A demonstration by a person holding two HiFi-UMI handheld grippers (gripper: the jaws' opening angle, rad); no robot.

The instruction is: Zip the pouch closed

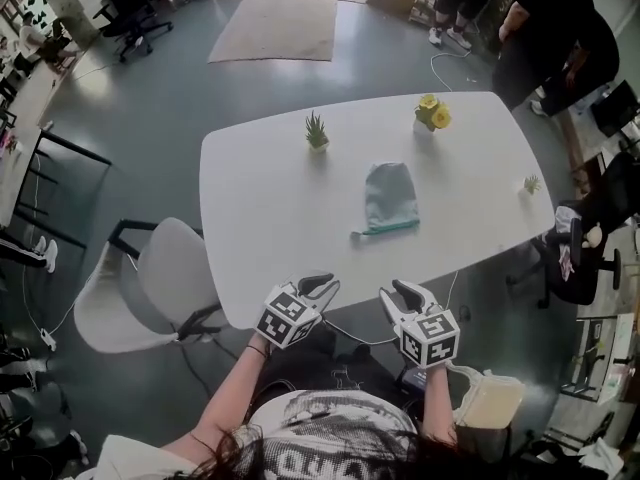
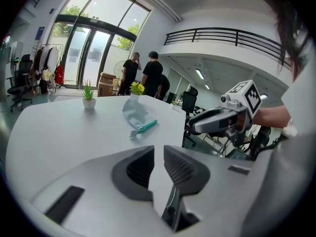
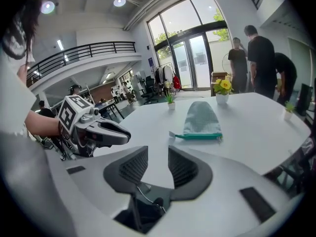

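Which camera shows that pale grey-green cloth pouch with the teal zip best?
The right gripper view: the pale grey-green cloth pouch looks largest there, teal zip edge towards the camera. The head view shows it whole from above but small; the left gripper view, small and slanted.

One pouch (image 1: 389, 196), three plants (image 1: 316, 131) (image 1: 432, 113) (image 1: 531, 183), two grippers (image 1: 328, 286) (image 1: 398, 290)

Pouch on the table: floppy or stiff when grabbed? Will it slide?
Probably floppy: the pouch lies flat and thin like fabric, so it should sag when lifted. Likely light; on the smooth white table it may slide if tugged by one end. The teal zipper edge looks its firmest part.
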